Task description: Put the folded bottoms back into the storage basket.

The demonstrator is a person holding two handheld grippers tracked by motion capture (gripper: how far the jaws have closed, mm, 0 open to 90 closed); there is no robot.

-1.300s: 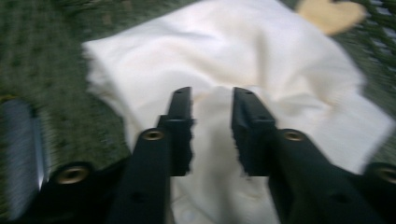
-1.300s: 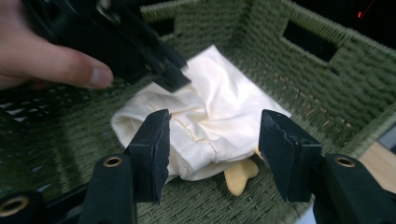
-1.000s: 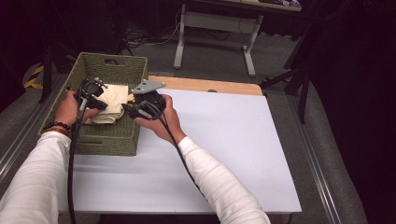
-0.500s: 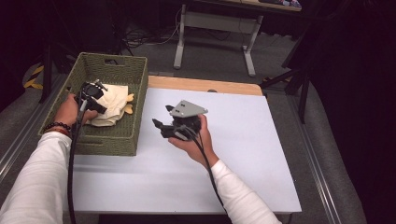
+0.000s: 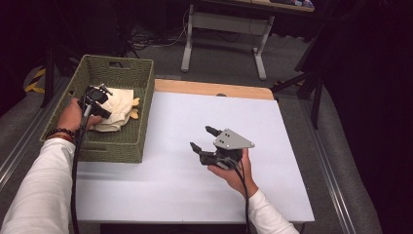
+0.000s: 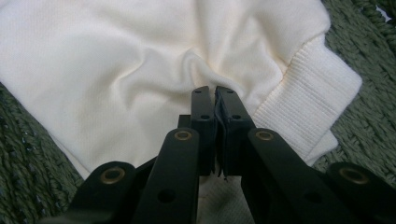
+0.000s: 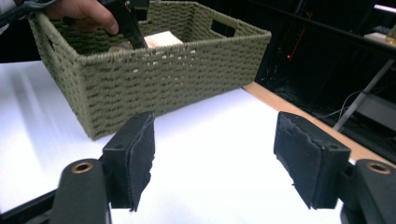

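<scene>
A cream garment (image 5: 122,103) with a ribbed cuff lies bunched in the green woven basket (image 5: 117,64) at the table's left. My left gripper (image 5: 108,112) reaches into the basket and is shut on a fold of the garment (image 6: 116,70), with the cloth puckered at its tips (image 6: 215,91). My right gripper (image 5: 202,138) hangs over the white table (image 5: 292,146), well to the right of the basket. It is open; its jaws have just been opening and nothing is between them (image 7: 215,158). The right gripper view faces the basket (image 7: 154,79), with the garment (image 7: 161,39) inside.
A wooden strip (image 5: 209,88) runs along the table's far edge. Behind it stand a desk's metal legs (image 5: 187,41) on the floor. A yellow patch (image 5: 132,108) shows at the garment's right side. White tabletop lies all round the right gripper.
My right gripper has moved away from the basket, rightward and nearer to the person, over the white table, and its jaws stand wider. The left gripper has stayed on the garment.
</scene>
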